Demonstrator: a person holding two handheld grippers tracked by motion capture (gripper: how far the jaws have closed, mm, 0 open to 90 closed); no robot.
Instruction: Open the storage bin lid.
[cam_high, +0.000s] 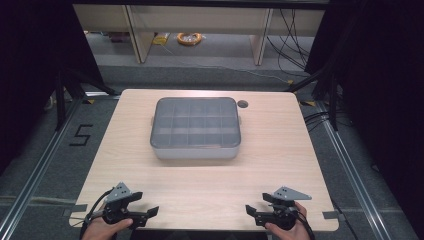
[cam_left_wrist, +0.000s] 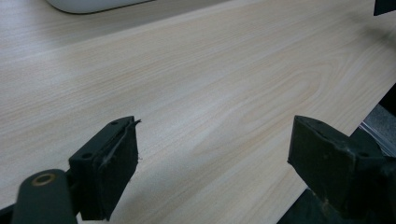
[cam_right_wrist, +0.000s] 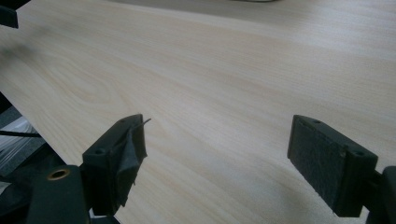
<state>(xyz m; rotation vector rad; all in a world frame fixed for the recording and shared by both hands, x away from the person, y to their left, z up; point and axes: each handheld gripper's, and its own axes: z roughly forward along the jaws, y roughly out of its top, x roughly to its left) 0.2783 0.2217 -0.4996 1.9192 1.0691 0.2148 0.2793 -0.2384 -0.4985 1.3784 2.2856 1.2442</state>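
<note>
Grippers parked at the near edge, organizer box still sitting shut mid-table.

Left gripper (cam_high: 152, 212) and right gripper (cam_high: 251, 210) both have jaws spread wide with nothing in them, resting low on the wooden table (cam_high: 280, 165). The grey compartment box (cam_high: 196, 128) with its clear lid (cam_high: 195, 120) is well apart from both, toward the far side. My guess at the risk: that lid looks smooth and snug, so a one-sided grab could slip off or shove the whole box instead of opening it.
</note>
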